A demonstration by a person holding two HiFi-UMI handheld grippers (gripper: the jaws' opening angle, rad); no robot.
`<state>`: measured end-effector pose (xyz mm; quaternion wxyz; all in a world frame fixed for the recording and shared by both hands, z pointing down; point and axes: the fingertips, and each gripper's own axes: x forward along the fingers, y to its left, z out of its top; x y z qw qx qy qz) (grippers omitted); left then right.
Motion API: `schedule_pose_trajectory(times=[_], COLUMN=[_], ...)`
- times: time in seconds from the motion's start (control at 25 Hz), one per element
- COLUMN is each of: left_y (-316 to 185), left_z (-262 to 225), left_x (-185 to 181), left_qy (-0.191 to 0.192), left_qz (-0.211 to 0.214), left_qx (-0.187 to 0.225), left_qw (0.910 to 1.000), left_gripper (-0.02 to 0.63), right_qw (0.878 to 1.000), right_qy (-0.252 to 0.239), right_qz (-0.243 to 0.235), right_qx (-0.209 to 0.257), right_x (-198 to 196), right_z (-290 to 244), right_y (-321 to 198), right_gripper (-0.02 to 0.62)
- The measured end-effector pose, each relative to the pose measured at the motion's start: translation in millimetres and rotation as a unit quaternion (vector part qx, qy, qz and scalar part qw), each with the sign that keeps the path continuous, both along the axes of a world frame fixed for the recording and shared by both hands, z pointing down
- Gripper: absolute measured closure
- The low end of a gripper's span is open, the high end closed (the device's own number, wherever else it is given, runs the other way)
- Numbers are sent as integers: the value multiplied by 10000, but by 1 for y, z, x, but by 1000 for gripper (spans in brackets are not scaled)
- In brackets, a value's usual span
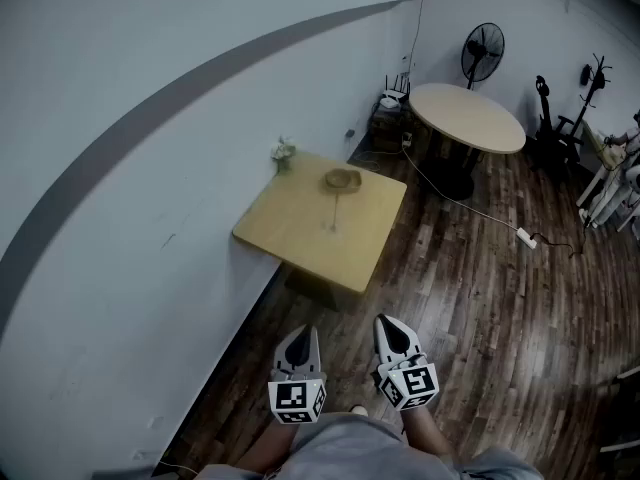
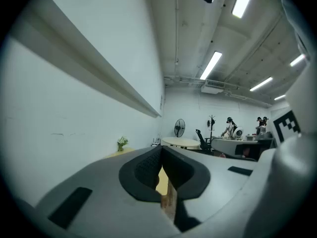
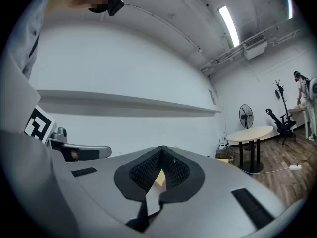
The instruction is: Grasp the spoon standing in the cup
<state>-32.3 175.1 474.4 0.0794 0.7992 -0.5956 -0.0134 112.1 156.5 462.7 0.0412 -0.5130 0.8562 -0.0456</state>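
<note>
Standing well back from the square wooden worktop [image 1: 300,240], we hold both claws low at the bottom centre of the head view, side by side and apart from each other, over dark plank floor [image 1: 470,298]. The left claw [image 1: 299,336] has its jaws pressed together at the tips with nothing between them; its own view shows the ribbed pads meeting, with only a sliver of worktop and floor showing below. The right claw [image 1: 391,326] is likewise fully closed and empty, its pads meeting in its own view.

The cup [image 1: 342,179] sits on the worktop towards the far right corner, in the middle of the head view, well apart from both claws. The spoon is too small for us to make out for certain; a thin dark line [image 1: 332,210] runs from the cup down across the wood. A small plant [image 1: 283,152] stands at the worktop's far left corner, against the pale wall [image 1: 150,218].

In the upper right of the frame we see a round table [image 1: 467,116], a standing fan [image 1: 482,53] behind it, and a white power strip [image 1: 526,237] lying on the floor with its cable trailing back towards the wall.
</note>
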Motion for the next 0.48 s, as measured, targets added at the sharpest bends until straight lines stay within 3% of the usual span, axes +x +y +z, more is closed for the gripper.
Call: schedule_pose_trajectory(times=[0.48], left_y=[-3], left_z=[3], left_x=[27], left_qy=[-98], left_qz=[-40], left_qx=[-47], left_qw=[9999], left_gripper=[604], right_qw=[9997], right_qy=[42], right_qz=[-221], right_qx=[5], right_x=[21], right_z=[3], right_y=[-4], right_gripper=[598])
